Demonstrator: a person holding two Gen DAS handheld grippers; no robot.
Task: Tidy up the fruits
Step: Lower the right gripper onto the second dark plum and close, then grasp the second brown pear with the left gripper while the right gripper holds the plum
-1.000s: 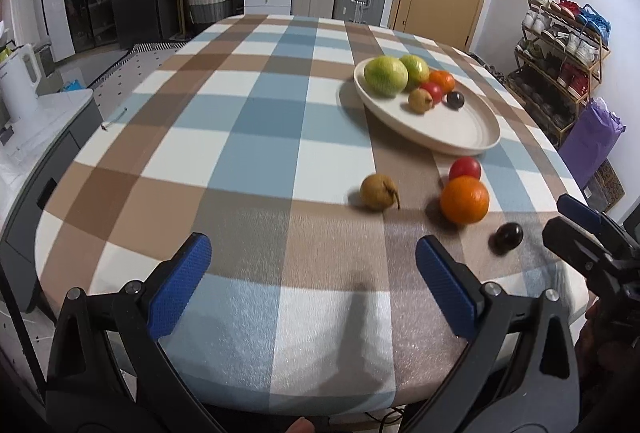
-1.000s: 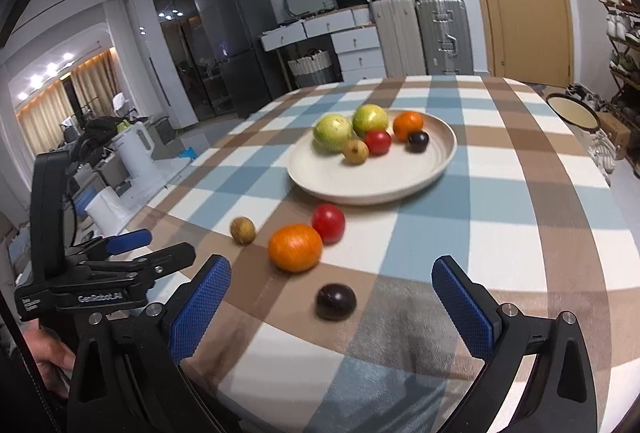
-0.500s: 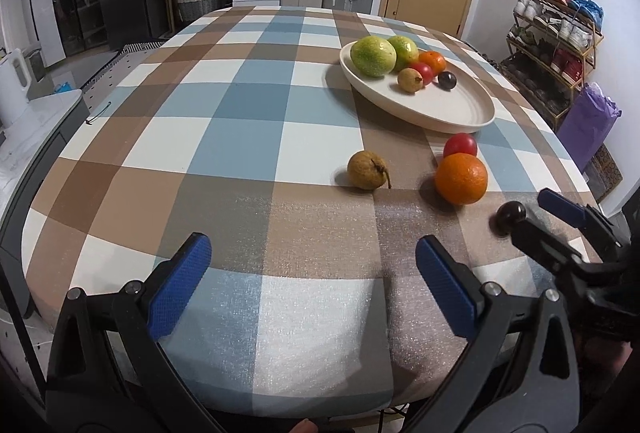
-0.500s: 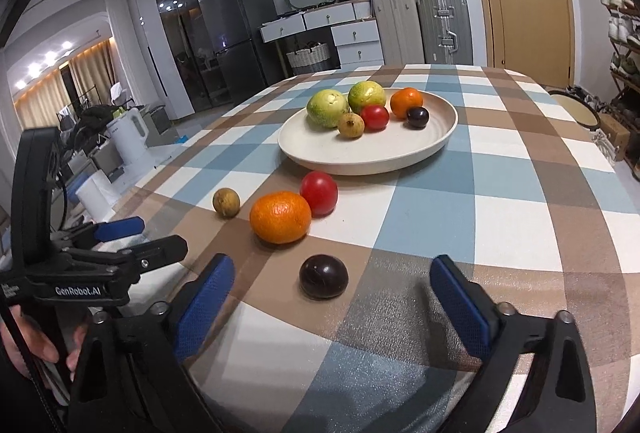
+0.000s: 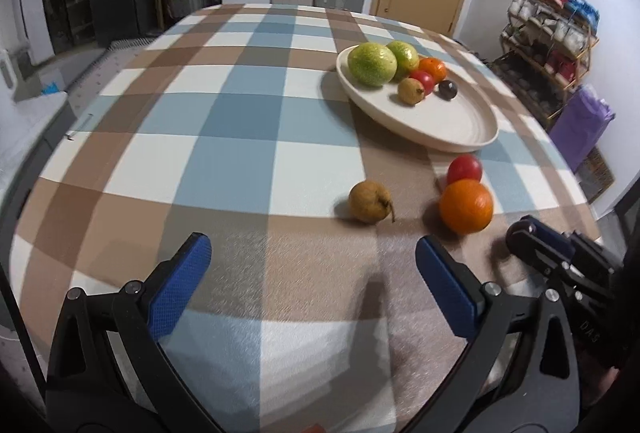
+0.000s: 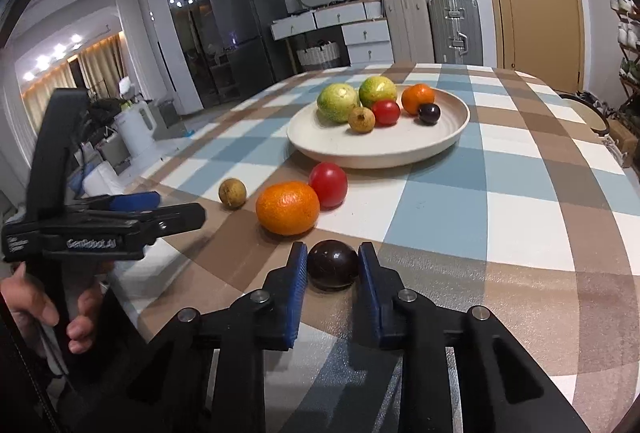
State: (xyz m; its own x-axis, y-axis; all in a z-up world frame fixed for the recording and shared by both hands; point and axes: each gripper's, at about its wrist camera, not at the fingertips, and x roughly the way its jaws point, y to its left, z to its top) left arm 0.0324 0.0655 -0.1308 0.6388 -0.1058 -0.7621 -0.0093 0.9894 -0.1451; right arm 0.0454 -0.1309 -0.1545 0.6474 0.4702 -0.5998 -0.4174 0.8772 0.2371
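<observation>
A cream plate (image 6: 448,137) (image 5: 460,129) holds several fruits: two green ones, an orange, a red one, a small pear and a dark plum. On the checked cloth in front of it lie an orange (image 6: 287,207) (image 5: 465,206), a red fruit (image 6: 328,184) (image 5: 464,169) and a brown pear (image 6: 232,193) (image 5: 369,201). My right gripper (image 6: 333,267) is shut on a dark plum (image 6: 333,263) that rests on the cloth. My left gripper (image 5: 310,273) is open and empty, short of the pear.
The table's near edge runs just under both grippers. The left gripper (image 6: 132,213) shows in the right wrist view, left of the orange. Suitcases (image 6: 454,27), drawers and a fridge stand behind the table; a shoe rack (image 5: 548,45) stands at the right.
My right gripper moved forward around the dark plum and closed on it. My left gripper drew a little closer to the fruits and stayed open.
</observation>
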